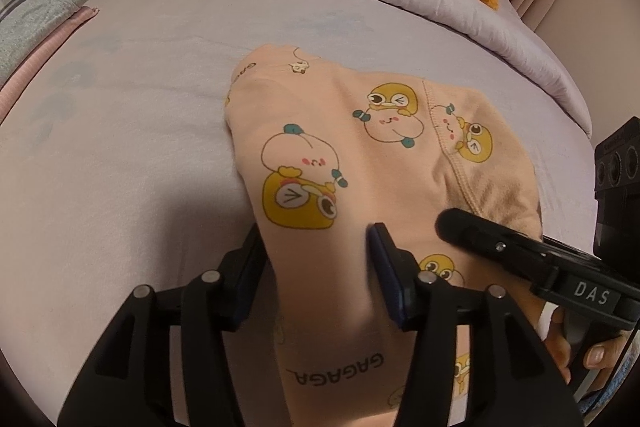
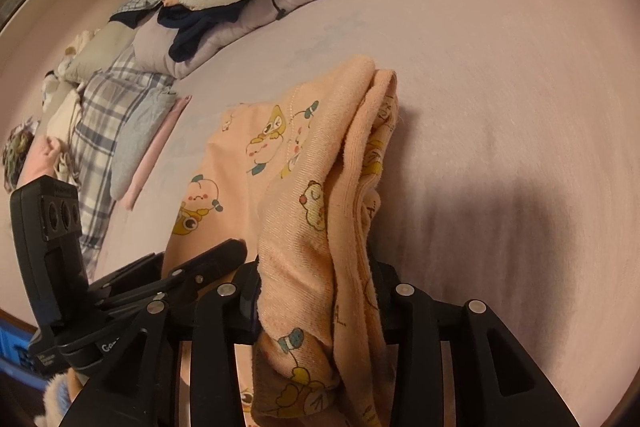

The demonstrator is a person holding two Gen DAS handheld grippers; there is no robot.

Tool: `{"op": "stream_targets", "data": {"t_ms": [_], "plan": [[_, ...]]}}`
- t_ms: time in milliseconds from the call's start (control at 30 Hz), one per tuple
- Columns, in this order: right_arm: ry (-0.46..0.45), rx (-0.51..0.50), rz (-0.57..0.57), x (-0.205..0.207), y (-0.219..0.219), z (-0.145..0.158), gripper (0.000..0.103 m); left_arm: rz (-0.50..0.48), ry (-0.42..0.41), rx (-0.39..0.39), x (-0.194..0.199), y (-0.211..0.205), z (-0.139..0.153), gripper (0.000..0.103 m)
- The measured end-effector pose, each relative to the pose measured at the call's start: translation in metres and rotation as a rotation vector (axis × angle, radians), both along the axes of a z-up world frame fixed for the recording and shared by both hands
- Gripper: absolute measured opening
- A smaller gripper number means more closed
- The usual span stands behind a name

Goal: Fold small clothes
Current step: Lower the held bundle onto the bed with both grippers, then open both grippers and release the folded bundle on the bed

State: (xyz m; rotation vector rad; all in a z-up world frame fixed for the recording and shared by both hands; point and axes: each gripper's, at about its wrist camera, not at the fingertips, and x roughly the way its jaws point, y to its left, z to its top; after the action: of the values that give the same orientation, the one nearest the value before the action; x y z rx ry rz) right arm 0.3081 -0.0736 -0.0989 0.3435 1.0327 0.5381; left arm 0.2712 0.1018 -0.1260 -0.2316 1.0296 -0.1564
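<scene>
Left wrist view: the left gripper (image 1: 316,267), jaws parted, straddles a peach cartoon-print garment (image 1: 360,155) lying mid-bed (image 1: 140,99), printed with yellow frogs and "GAGAGA". Right wrist view: the right gripper (image 2: 316,291), jaws clamped on the garment's bunched folded edge, holds it raised near the bed's near edge.
</scene>
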Motion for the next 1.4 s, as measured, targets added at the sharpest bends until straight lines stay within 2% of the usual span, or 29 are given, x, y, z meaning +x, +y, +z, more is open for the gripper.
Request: {"op": "stream_targets", "data": {"t_ms": [900, 1300, 1400], "plan": [[0.022, -0.009, -0.029, -0.011, -0.009, 0.006, 0.042, 0.014, 0.016, 0.007, -0.025, 0.006, 0.006, 0.058], [0.01, -0.052, -0.018, -0.024, -0.01, 0.011, 0.045, 0.02, 0.02, 0.017, -0.046, 0.009, 0.008, 0.058], [-0.01, -0.085, 0.003, -0.028, -0.008, 0.012, 0.046, 0.019, 0.018, 0.035, -0.048, 0.009, 0.006, 0.062]]}}
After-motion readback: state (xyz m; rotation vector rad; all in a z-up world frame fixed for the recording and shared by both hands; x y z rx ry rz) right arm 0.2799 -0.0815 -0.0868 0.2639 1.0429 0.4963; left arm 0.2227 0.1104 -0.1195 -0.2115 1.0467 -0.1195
